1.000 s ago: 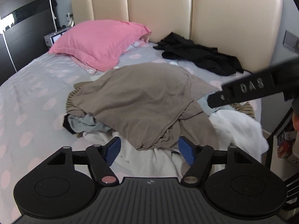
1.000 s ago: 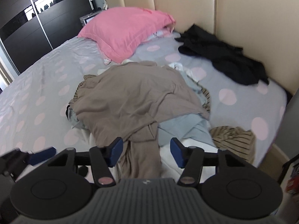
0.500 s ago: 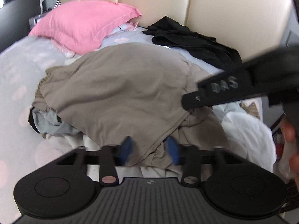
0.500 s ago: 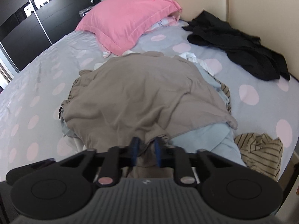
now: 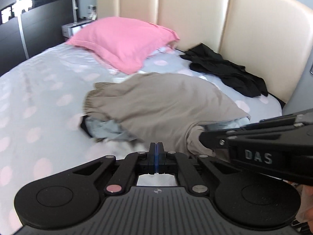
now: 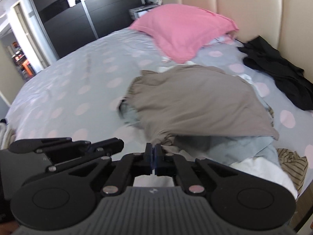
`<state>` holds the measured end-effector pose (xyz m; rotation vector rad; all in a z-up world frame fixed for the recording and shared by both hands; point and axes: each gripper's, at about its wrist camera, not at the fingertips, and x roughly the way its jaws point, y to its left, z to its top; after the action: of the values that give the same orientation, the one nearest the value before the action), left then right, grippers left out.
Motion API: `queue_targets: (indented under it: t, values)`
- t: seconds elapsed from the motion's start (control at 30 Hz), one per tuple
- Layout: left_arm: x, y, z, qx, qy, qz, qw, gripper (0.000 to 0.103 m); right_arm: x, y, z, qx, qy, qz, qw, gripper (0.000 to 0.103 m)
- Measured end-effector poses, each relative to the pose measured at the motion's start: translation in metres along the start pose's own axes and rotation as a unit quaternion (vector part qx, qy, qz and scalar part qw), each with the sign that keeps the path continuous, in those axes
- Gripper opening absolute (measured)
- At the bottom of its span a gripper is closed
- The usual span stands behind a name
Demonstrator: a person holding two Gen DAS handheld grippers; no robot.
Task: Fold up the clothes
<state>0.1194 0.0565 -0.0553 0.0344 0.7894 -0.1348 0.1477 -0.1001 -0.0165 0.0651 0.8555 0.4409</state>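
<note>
Both the left gripper (image 5: 156, 148) and right gripper (image 6: 154, 152) pinch the near edge of the taupe garment (image 5: 166, 105) closed, so lifting may drag the light-blue piece (image 5: 105, 129) beneath.

The only lettering I can read is "DAS", in pale raised capitals on the black side of the right gripper (image 5: 202, 137), where it reaches in from the right edge of my left wrist view. A small round emblem sits on the ribbed housing of each gripper body, but it is too small for me to read. On the dark wardrobe (image 6: 78, 9) I see only bright reflections, no letters or numbers.
</note>
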Motion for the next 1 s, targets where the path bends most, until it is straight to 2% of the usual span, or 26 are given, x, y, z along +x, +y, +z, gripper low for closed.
queue_targets:
  t: [0.13,0.27,0.43,0.57,0.63,0.67,0.7,0.77,0.8,0.9,0.93,1.0]
  values:
    - [-0.039,0.019,-0.013,-0.009,-0.006,0.024,0.9996,0.0,-0.028,0.036,-0.02,-0.014,0.0,0.053,0.998,0.0]
    - [-0.078,0.038,-0.026,-0.018,-0.011,0.049,0.9986,0.0,-0.05,0.072,-0.045,-0.029,-0.002,0.084,0.996,0.0]
    - [-0.112,0.058,-0.041,-0.031,-0.009,0.066,0.9973,0.0,-0.061,0.083,-0.067,-0.043,-0.001,0.052,0.998,0.0]
    - [-0.117,0.06,-0.047,-0.032,-0.007,0.064,0.9974,0.001,-0.064,0.057,-0.068,-0.024,0.006,0.006,1.0,0.005]
    - [-0.115,0.056,-0.047,-0.029,-0.006,0.056,0.998,0.01,-0.067,0.038,-0.066,-0.008,0.006,-0.018,1.0,0.006]
    - [-0.113,0.053,-0.047,-0.026,-0.007,0.052,0.9983,0.018,-0.068,0.027,-0.063,0.0,0.007,-0.03,1.0,0.007]
    - [-0.112,0.049,-0.046,-0.022,-0.009,0.049,0.9985,0.025,-0.068,0.017,-0.06,0.008,0.007,-0.042,0.999,0.012]
    - [-0.104,0.041,-0.043,-0.011,-0.009,0.042,0.999,0.033,-0.067,-0.003,-0.053,0.017,0.003,-0.062,0.998,0.026]
    - [-0.099,0.038,-0.042,-0.006,-0.007,0.039,0.9992,0.039,-0.066,-0.011,-0.049,0.018,0.002,-0.071,0.997,0.036]
    - [-0.079,0.028,-0.036,0.006,0.002,0.03,0.9995,0.043,-0.057,-0.028,-0.037,0.002,-0.002,-0.084,0.996,0.05]
    - [-0.071,0.027,-0.035,0.008,0.005,0.028,0.9996,0.044,-0.052,-0.032,-0.032,-0.006,-0.003,-0.086,0.996,0.059]
    - [-0.055,0.024,-0.031,0.013,0.015,0.022,0.9996,0.045,-0.039,-0.036,-0.024,-0.031,-0.004,-0.086,0.996,0.066]
